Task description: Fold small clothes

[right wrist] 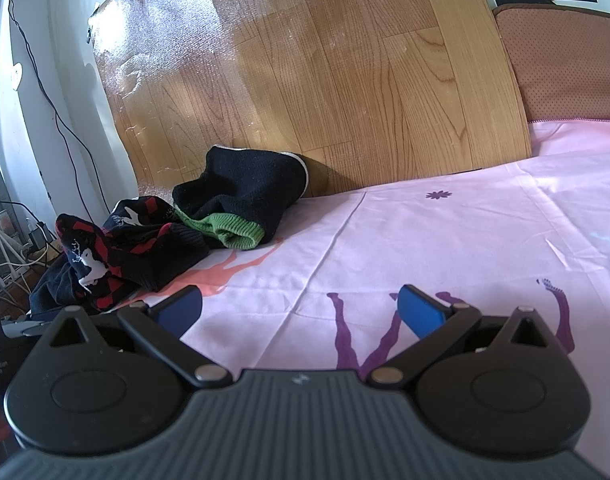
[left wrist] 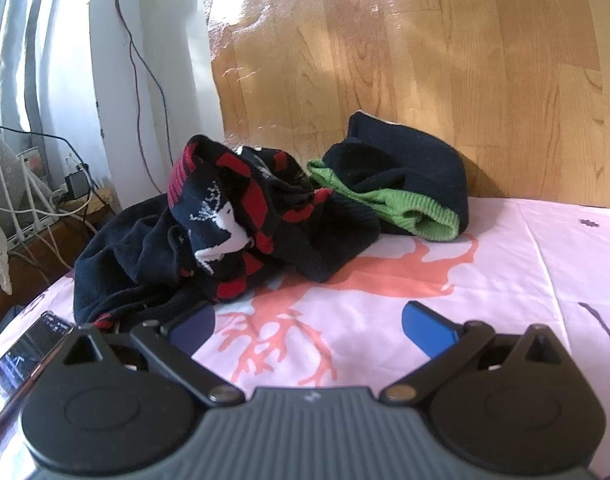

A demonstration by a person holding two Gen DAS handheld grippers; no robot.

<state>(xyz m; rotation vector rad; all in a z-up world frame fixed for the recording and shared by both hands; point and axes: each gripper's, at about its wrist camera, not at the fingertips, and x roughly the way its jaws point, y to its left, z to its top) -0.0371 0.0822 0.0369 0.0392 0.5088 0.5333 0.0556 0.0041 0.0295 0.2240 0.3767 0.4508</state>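
A heap of small clothes lies on the pink sheet (left wrist: 505, 280) against the wooden board. It holds a black and red sock with a white deer (left wrist: 225, 216), plain black pieces (left wrist: 121, 252), and a black garment with a green ribbed cuff (left wrist: 401, 184). My left gripper (left wrist: 309, 328) is open and empty just in front of the heap. In the right wrist view the deer sock (right wrist: 93, 260) and green-cuffed garment (right wrist: 241, 200) lie to the upper left. My right gripper (right wrist: 301, 308) is open and empty over the bare sheet (right wrist: 465, 232).
A wood-pattern board (left wrist: 425, 48) stands behind the clothes. A phone (left wrist: 21, 360) lies at the sheet's left edge. Cables and a power strip (left wrist: 45, 200) hang beyond the left edge. A brown cushion (right wrist: 565, 64) stands at the back right.
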